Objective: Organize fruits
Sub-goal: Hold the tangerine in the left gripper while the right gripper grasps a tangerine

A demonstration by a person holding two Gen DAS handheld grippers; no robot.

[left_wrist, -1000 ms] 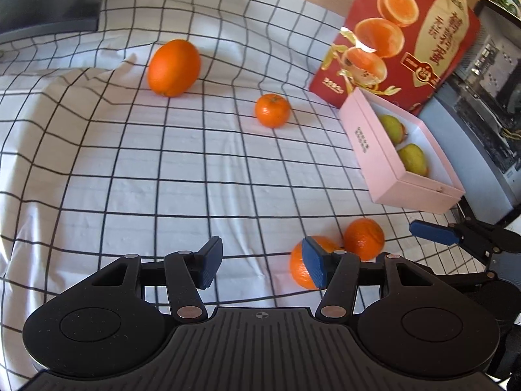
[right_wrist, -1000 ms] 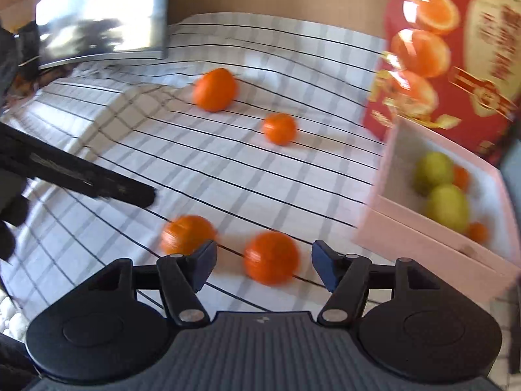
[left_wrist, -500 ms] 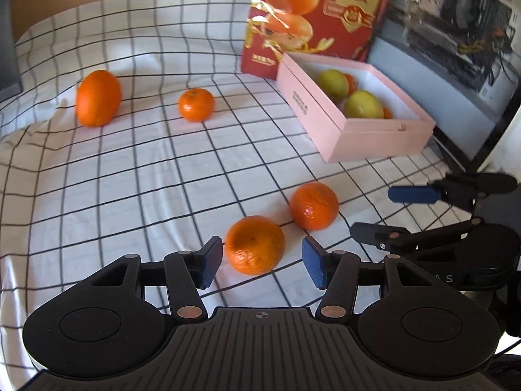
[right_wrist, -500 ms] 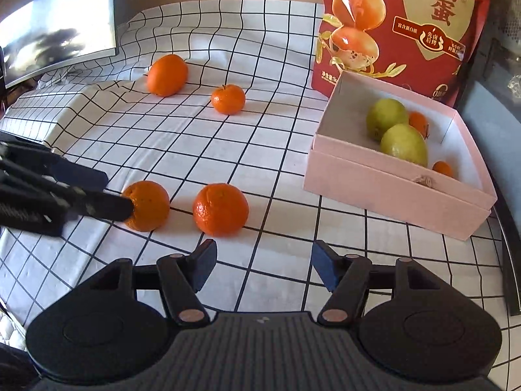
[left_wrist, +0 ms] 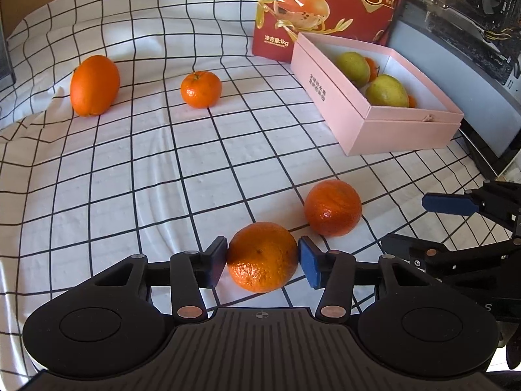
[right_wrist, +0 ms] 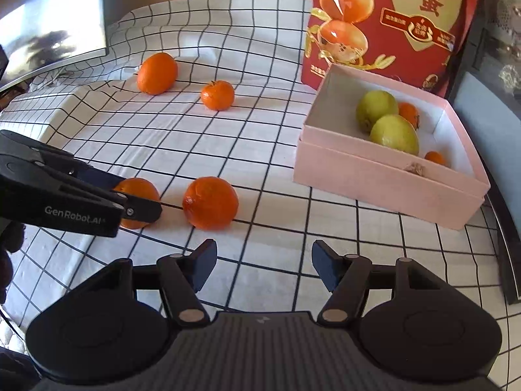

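My left gripper (left_wrist: 262, 259) has a dimpled orange (left_wrist: 262, 255) between its blue pads; the jaws are closing and both pads touch its sides while it rests on the checked cloth. In the right wrist view the same orange (right_wrist: 138, 187) peeks out behind the left gripper (right_wrist: 140, 202). A second orange (left_wrist: 332, 208) (right_wrist: 210, 203) lies just right of it. My right gripper (right_wrist: 263, 268) hangs open over bare cloth, nearer than that second orange, with nothing between its fingers. The pink box (right_wrist: 384, 182) (left_wrist: 374, 123) holds two yellow-green fruits and small oranges.
A big oval orange (left_wrist: 94, 85) and a small mandarin (left_wrist: 201, 89) lie at the far left of the cloth. A red bag (left_wrist: 325, 9) stands behind the box. A computer case (left_wrist: 456, 32) borders the right side, and a monitor (right_wrist: 52, 26) stands at the far left.
The left gripper swung right and came forward around the near orange, and its jaws narrowed until the pads met it. The right gripper shifted early on, then held still and open.
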